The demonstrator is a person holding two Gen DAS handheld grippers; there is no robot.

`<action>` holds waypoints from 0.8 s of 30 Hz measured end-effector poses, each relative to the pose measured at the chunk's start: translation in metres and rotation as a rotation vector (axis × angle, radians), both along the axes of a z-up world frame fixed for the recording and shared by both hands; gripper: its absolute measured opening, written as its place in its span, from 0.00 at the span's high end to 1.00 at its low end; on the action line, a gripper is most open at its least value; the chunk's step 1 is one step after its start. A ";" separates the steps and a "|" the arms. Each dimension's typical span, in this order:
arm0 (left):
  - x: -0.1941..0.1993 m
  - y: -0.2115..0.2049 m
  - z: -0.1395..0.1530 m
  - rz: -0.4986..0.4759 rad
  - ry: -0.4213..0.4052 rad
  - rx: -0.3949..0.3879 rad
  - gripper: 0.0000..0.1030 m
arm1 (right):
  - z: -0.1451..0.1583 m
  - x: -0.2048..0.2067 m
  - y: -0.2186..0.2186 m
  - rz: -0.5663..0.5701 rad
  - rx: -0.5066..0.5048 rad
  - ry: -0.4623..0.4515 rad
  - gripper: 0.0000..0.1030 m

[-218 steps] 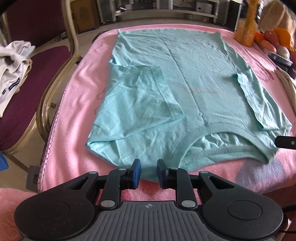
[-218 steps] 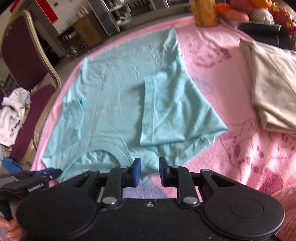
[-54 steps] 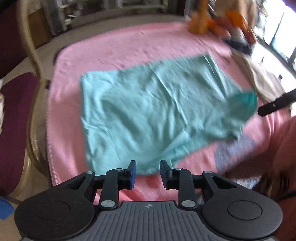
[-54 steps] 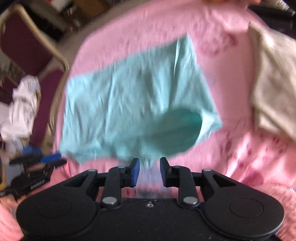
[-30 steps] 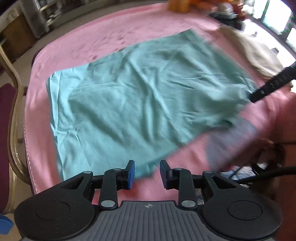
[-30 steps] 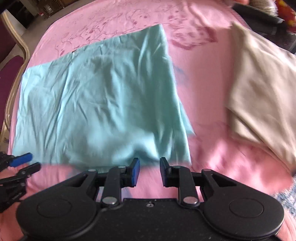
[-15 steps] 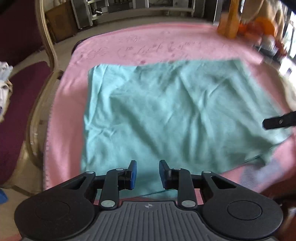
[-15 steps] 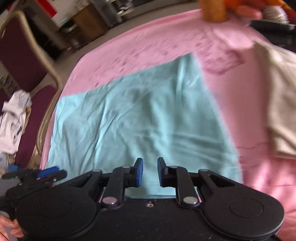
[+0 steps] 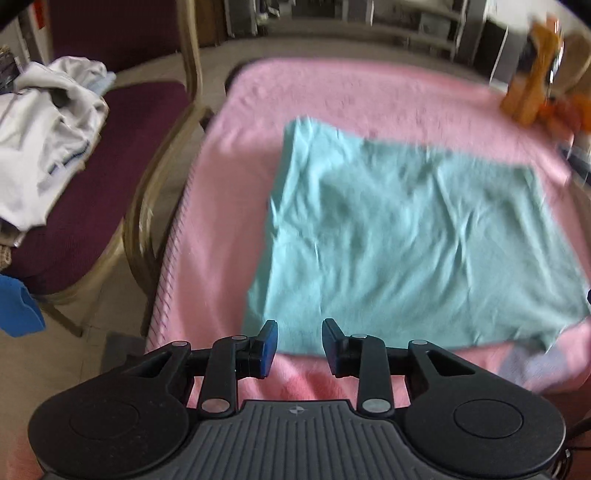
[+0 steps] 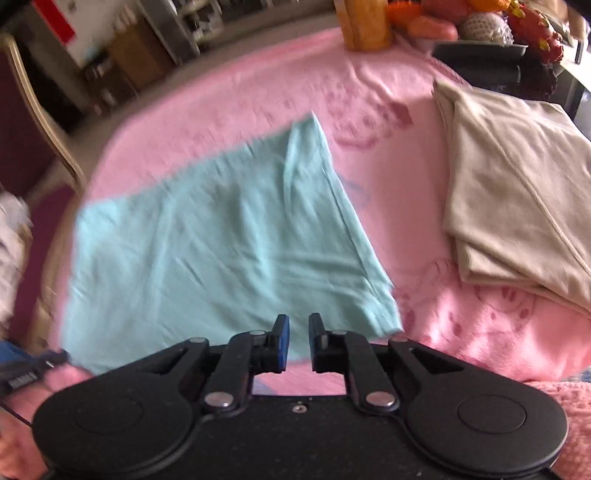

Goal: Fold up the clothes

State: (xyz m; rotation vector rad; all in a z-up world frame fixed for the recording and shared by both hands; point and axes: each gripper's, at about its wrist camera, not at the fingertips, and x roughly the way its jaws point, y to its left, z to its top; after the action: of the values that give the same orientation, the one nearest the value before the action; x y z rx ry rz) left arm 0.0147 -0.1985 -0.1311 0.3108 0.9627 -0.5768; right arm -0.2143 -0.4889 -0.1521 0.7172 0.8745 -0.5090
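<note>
The teal T-shirt (image 9: 406,236) lies folded into a flat rectangle on the pink blanket (image 9: 332,92). It also shows in the right wrist view (image 10: 221,251). My left gripper (image 9: 299,341) is open and empty, just above the shirt's near left edge. My right gripper (image 10: 298,341) is open with a narrower gap and empty, at the shirt's near right edge. The left gripper's tip (image 10: 33,365) shows at the far left of the right wrist view.
A folded beige garment (image 10: 517,206) lies right of the shirt. A maroon chair (image 9: 110,155) with white clothes (image 9: 44,133) stands left of the table. Orange bottle (image 10: 365,26), fruit and a dark tray (image 10: 480,55) sit at the back right.
The shirt went from spread with sleeves folded in to folded in half. In the last second both grippers pulled back from it and the left view swung left.
</note>
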 end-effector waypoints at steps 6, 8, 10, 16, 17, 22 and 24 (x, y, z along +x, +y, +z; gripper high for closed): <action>0.030 -0.001 0.042 0.060 -0.081 -0.128 0.69 | 0.059 0.015 -0.013 0.014 -0.074 -0.214 0.80; 0.045 -0.010 0.049 0.070 -0.091 -0.154 0.69 | 0.071 0.025 -0.024 0.011 -0.111 -0.257 0.77; 0.058 -0.018 0.050 0.070 -0.101 -0.163 0.69 | 0.081 0.036 -0.037 0.009 -0.148 -0.297 0.72; 0.108 -0.050 0.032 0.086 -0.057 -0.179 0.69 | 0.053 0.072 -0.087 -0.056 -0.109 -0.326 0.66; 0.115 -0.055 0.027 0.092 -0.042 -0.183 0.69 | 0.042 0.078 -0.096 -0.073 -0.097 -0.323 0.66; 0.144 -0.060 -0.006 0.138 0.045 -0.233 0.69 | -0.012 0.091 -0.129 -0.157 -0.053 -0.280 0.66; 0.151 -0.056 -0.018 0.181 0.115 -0.244 0.75 | -0.022 0.098 -0.137 -0.158 -0.046 -0.226 0.66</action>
State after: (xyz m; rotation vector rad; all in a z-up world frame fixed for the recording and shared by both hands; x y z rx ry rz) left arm 0.1660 -0.2546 -0.1490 -0.0282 1.0074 -0.5440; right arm -0.1167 -0.6260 -0.1741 0.7885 0.5959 -0.5747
